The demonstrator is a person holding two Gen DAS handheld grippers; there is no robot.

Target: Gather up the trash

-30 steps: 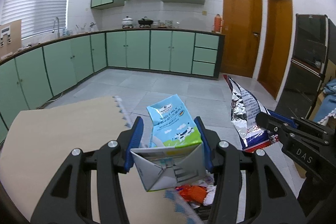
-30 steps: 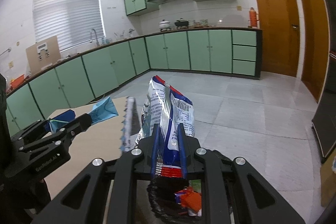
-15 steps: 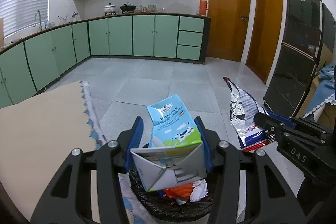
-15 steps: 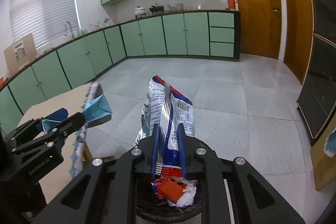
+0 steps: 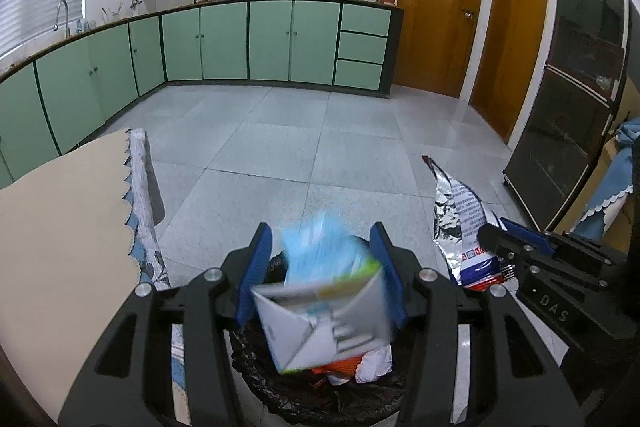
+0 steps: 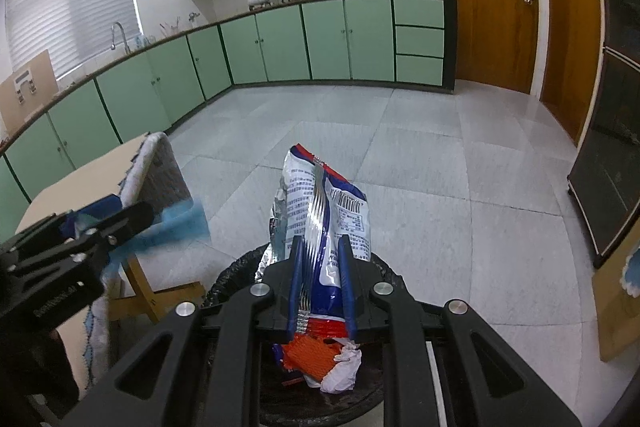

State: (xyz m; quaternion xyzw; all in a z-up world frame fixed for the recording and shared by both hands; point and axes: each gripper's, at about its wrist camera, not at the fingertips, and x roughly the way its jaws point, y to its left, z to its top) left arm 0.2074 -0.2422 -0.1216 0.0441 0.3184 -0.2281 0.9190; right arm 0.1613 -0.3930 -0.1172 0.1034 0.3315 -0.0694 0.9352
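Observation:
A blue and white milk carton (image 5: 324,303) sits blurred and tilted between the fingers of my left gripper (image 5: 320,231). Small gaps show beside its far end, and it is sliding down over a black-lined bin (image 5: 280,387). The left gripper stands open around it. My right gripper (image 6: 320,247) is shut on the bottom of a foil snack bag (image 6: 320,199), which stands upright above the same bin (image 6: 236,271). In the bin lie an orange wrapper (image 6: 312,359) and crumpled white paper (image 6: 340,371). The left wrist view shows the snack bag (image 5: 460,219) to the right.
A table under a beige cloth (image 5: 60,227) stands just left of the bin, with its wooden leg (image 6: 148,291) close to the rim. A dark cabinet (image 5: 568,107) is at the right. Green kitchen cabinets (image 5: 224,43) and grey tiled floor (image 5: 320,131) lie ahead.
Both grippers have sunk and moved off the table to above the bin. The carton, sharp and firmly held before, is now blurred and lower between the left fingers.

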